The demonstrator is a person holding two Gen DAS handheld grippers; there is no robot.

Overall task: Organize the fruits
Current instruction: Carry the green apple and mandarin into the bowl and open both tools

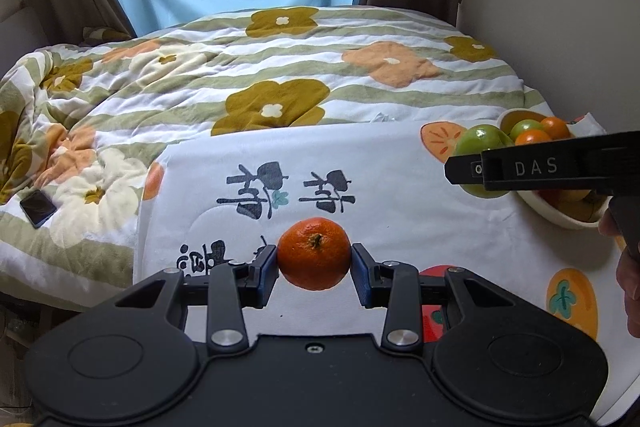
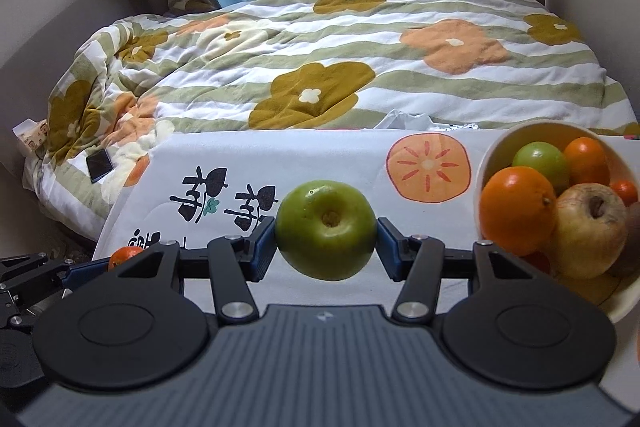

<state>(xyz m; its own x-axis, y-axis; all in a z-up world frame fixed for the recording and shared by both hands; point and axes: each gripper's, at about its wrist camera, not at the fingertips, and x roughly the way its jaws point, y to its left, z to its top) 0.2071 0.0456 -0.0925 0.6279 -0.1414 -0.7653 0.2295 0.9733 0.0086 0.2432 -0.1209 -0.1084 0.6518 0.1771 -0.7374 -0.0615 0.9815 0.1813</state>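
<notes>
From the left wrist, the left gripper (image 1: 314,267) clasps a tangerine (image 1: 314,253) above the white printed cloth (image 1: 400,211); far right, a cream bowl (image 1: 560,217) holds green and orange fruit. From the right wrist, the right gripper (image 2: 326,241) grips a green apple (image 2: 326,229) just left of the bowl (image 2: 486,167), which contains an orange (image 2: 516,209), a yellowish apple (image 2: 590,227), a smaller green apple (image 2: 540,161) and tangerines.
</notes>
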